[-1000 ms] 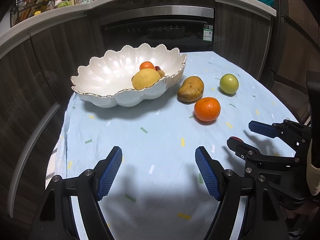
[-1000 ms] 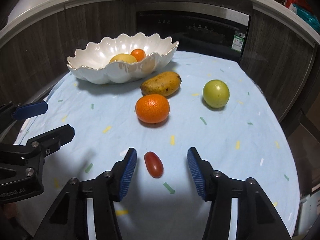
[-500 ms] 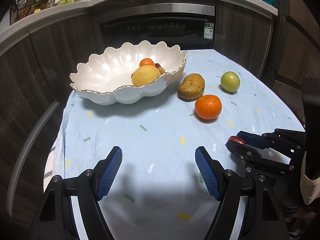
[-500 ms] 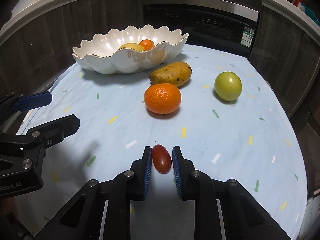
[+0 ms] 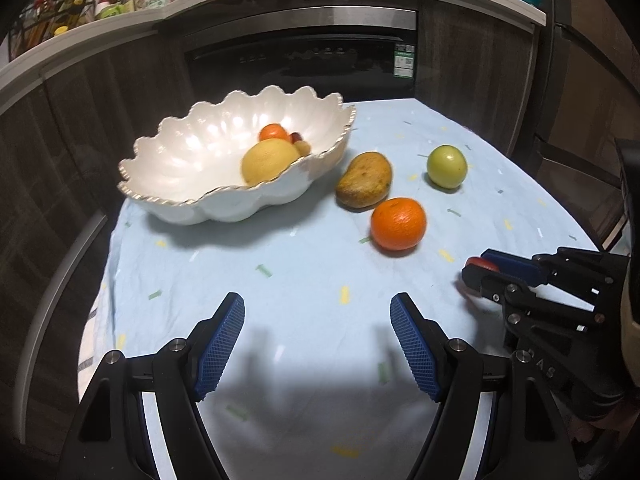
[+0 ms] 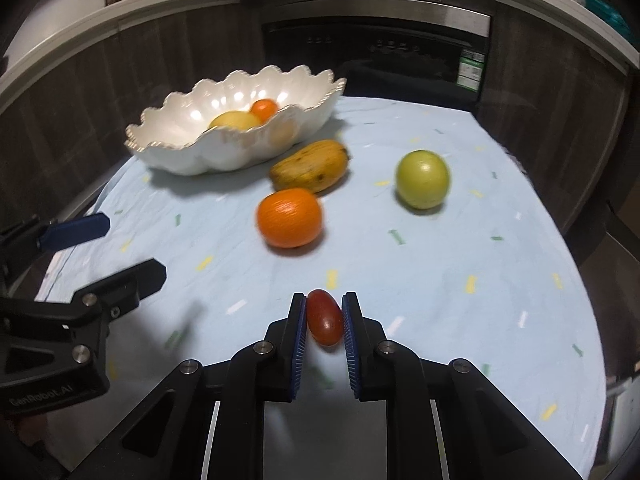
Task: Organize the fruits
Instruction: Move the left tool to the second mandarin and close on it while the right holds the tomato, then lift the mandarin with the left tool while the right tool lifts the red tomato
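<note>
My right gripper is shut on a small red tomato and holds it just above the blue tablecloth; it also shows in the left wrist view. An orange, a mango and a green apple lie on the cloth beyond it. A white scalloped bowl at the back left holds a yellow fruit and a small orange fruit. My left gripper is open and empty over the near left of the table; it also shows in the right wrist view.
The round table's edge curves close on the right and near side. Dark cabinets and an oven stand behind the table. A counter shelf with bottles runs above them.
My right gripper closed on the red tomato and lifted it a little off the cloth. My left gripper stayed open and barely moved.
</note>
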